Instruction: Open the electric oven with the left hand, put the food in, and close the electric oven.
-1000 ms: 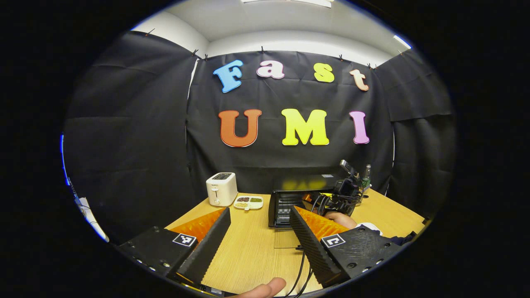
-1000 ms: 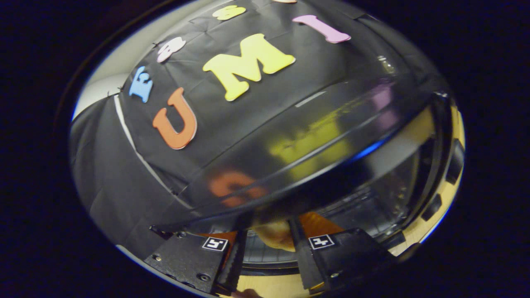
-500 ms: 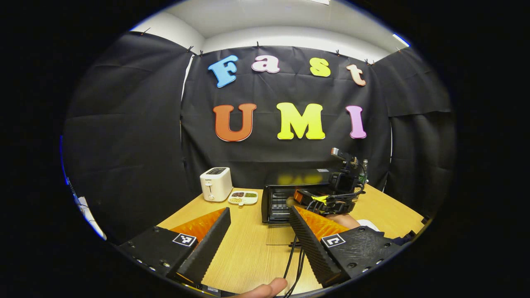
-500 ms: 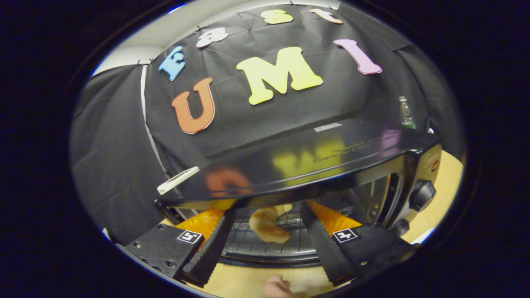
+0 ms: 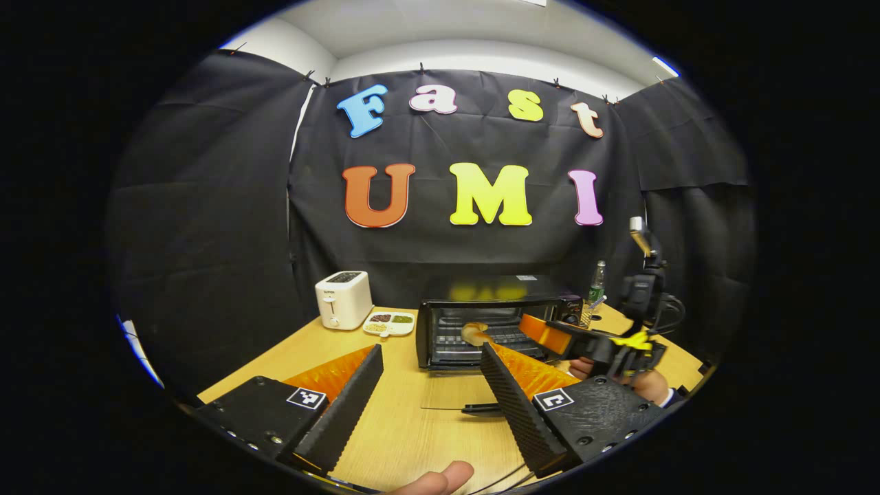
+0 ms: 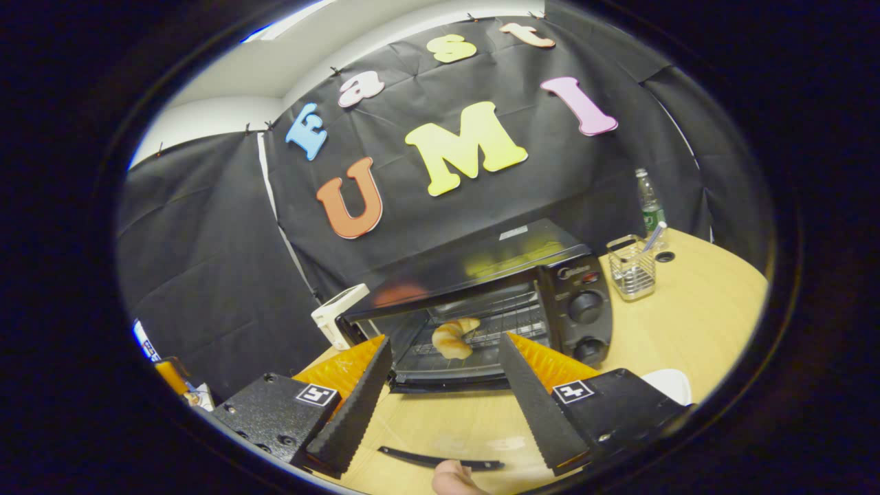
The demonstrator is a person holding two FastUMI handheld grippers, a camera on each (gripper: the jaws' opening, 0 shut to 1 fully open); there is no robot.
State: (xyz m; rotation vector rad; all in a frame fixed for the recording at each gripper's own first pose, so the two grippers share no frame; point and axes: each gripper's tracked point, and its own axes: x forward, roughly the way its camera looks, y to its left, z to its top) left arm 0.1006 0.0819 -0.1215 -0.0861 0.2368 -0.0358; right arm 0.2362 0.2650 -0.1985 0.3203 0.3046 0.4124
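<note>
The left gripper (image 5: 430, 395) sits at the bottom of the left gripper view with its 2 fingers spread wide and nothing between them. It hovers above the wooden table (image 5: 412, 426), and a fingertip of the holding hand (image 5: 440, 478) shows at the bottom edge.

The right gripper (image 6: 440, 405) occupies the bottom of the right gripper view, fingers likewise spread wide and holding nothing. In the left gripper view the same gripper (image 5: 550, 337) appears at centre right, held by a hand (image 5: 646, 385), in front of the oven's right side.

The electric oven (image 6: 570, 302) stands at the centre of the right gripper view with its door (image 6: 454, 381) folded down flat toward the camera. The food, a croissant (image 6: 452, 337), lies on the wire rack (image 6: 502, 330) inside the cavity, apart from both grippers. In the left gripper view the croissant (image 5: 473, 333) shows just inside the oven (image 5: 447, 323) opening at frame centre.

2 knobs (image 6: 586, 306) sit on the oven's right panel. A wire holder (image 6: 629, 271) and a bottle (image 6: 647, 203) stand at the right of the right gripper view. A white toaster (image 5: 342, 299) and a divided dish (image 5: 388, 322) stand left of the oven in the left gripper view.
</note>
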